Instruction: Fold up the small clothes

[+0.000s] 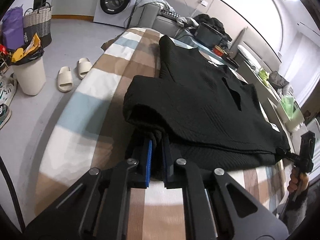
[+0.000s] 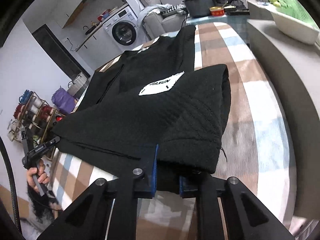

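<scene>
Well, black knit top w/ white patch, both jaws clamping its corners.

A small black top made of thick, ribbed knit cloth lies spread out on a checked cloth, reaching from the near edge to the far end. It has short sleeves. The near hem is lifted up off the cloth at both corners, so the near part is folded back over the rest. A white patch with the word JIAXUN sits on the right side of it.
</scene>
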The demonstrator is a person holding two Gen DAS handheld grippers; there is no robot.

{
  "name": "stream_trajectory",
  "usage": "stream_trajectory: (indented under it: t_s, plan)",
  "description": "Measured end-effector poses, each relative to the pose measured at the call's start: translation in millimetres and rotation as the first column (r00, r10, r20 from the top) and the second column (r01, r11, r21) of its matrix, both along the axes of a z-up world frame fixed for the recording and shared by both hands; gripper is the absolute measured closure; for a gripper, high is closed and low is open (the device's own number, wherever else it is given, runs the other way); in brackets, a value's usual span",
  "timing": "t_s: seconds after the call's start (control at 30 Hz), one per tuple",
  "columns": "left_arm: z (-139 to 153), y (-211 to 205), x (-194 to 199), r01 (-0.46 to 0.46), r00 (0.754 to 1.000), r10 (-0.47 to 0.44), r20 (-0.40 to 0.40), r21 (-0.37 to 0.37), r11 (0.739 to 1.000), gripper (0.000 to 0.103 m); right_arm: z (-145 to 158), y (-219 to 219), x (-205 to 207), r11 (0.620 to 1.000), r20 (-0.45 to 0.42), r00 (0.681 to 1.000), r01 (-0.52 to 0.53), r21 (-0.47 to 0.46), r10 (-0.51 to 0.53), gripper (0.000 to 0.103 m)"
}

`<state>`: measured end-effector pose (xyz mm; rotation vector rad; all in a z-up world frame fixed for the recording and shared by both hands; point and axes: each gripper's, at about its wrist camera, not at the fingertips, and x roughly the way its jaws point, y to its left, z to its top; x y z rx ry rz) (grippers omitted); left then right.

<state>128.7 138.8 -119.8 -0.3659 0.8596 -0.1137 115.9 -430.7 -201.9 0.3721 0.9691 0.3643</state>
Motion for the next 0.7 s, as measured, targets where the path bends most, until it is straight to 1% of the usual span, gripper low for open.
stream_trajectory:
  t_s: [0.13,0.27,0.37,0.4,0.43,0.47,0.5,0.53,0.57,0.6,0.7]
  plan:
    - [1.7,-2.9,-30.9,0.024,1.0,-0.025,-0.01,-0.012,1.0,0.097,0.3,-9.0,-25.0,1.0,-0.053,0.998,-0.024,0.014,0.025,0.089]
    - [7.8,-10.9,-66.2,0.085,0.996,-0.085,-0.008,-0.021,0.996,0.097,6.0,-17.7,-55.3,0.998,-0.091,0.994,-0.055,-0.02,0.053,0.088]
    - [7.0,-18.3,-78.1,0.11,0.994,-0.111,-0.016,-0.022,0.994,0.096,8.3,-23.1,-68.7,0.997,-0.114,0.992,-0.054,-0.052,0.048,0.087]
    - [6.6,-19.1,-79.5,0.108,0.994,-0.108,-0.019,-0.014,0.994,0.096,9.6,-23.3,-71.5,0.996,-0.104,0.994,-0.046,-0.076,0.038,0.083]
    - [6.5,-17.7,-79.2,0.092,0.995,-0.093,-0.028,-0.011,0.996,0.094,10.7,-24.1,-71.8,0.996,-0.096,0.995,-0.036,-0.078,0.029,0.08]
    - [6.4,-16.3,-78.9,0.078,0.996,-0.078,-0.032,-0.018,0.997,0.086,12.6,-24.9,-71.7,0.997,-0.092,0.995,-0.029,-0.071,0.023,0.076]
    - [6.4,-13.5,-79.2,0.056,0.998,-0.057,-0.037,-0.031,0.998,0.074,13.9,-25.5,-72.2,0.997,-0.091,0.996,-0.031,-0.065,0.025,0.072]
    - [7.4,-5.6,-80.6,0.019,0.999,-0.022,-0.041,-0.064,0.998,0.067,15.2,-26.6,-72.7,0.997,-0.091,0.996,-0.031,-0.063,0.025,0.069]
    - [8.7,-0.5,-82.4,0.002,0.999,-0.005,-0.036,-0.086,0.996,0.057,16.9,-29.6,-71.5,0.998,-0.089,0.996,-0.032,-0.058,0.027,0.062]
    - [10.4,5.8,-82.8,-0.011,1.0,0.009,-0.026,-0.103,0.995,0.054,19.0,-32.2,-72.5,0.998,-0.081,0.996,-0.036,-0.044,0.033,0.059]
    - [19.1,16.6,-84.3,-0.026,1.0,0.027,0.002,-0.121,0.992,0.053,25.3,-38.9,-78.7,0.999,-0.048,0.998,-0.036,-0.018,0.035,0.057]
